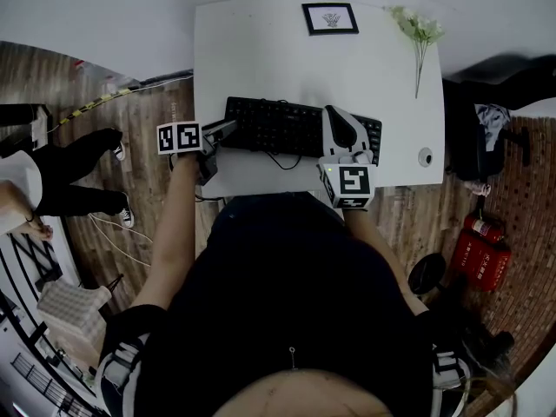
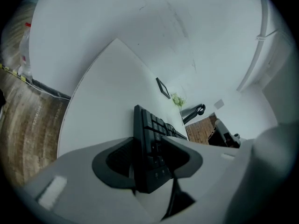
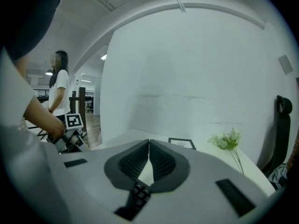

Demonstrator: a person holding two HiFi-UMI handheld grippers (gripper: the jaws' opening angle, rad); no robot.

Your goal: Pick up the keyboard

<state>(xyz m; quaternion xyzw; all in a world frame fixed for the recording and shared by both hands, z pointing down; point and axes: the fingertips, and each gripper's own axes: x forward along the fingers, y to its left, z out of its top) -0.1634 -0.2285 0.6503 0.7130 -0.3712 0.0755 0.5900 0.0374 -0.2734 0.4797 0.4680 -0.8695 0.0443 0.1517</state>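
Head view starts nearest with the person's dark torso and both forearms reaching forward to the near edge of a white bench [image 1: 261,50]. The black keyboard [image 1: 287,124] lies flat across the bench's near half, its long side facing the person. A thin dark cable [image 1: 278,159] loops on the bench just in front of it. The left claw [image 1: 228,130] sits at the keyboard's left end, and the right claw [image 1: 333,111] lies over the keys toward the right end. In the left gripper view, the left claw [image 2: 148,143] is closed onto the keyboard [image 2: 149,129]. The keyboard's end stands between the dark ribbed pads, one against the key side and the other against the underside. The right gripper view shows the right claw [image 3: 149,146] shut, its pads meeting at the tips with nothing between them. A few keys of the keyboard [image 3: 138,192] show just under it. A small round object [image 1: 425,156] rests near the bench's right edge, beyond the keyboard's right end. Farther back a dark picture frame [image 1: 330,18] stands near the wall. A sprig of pale flowers [image 1: 419,31] lies at the far right corner. Off the bench, red fire extinguishers [image 1: 480,252] stand on the floor to the right. Another person [image 1: 74,176] in dark trousers stands on the wooden floor [image 1: 156,224] to the left.
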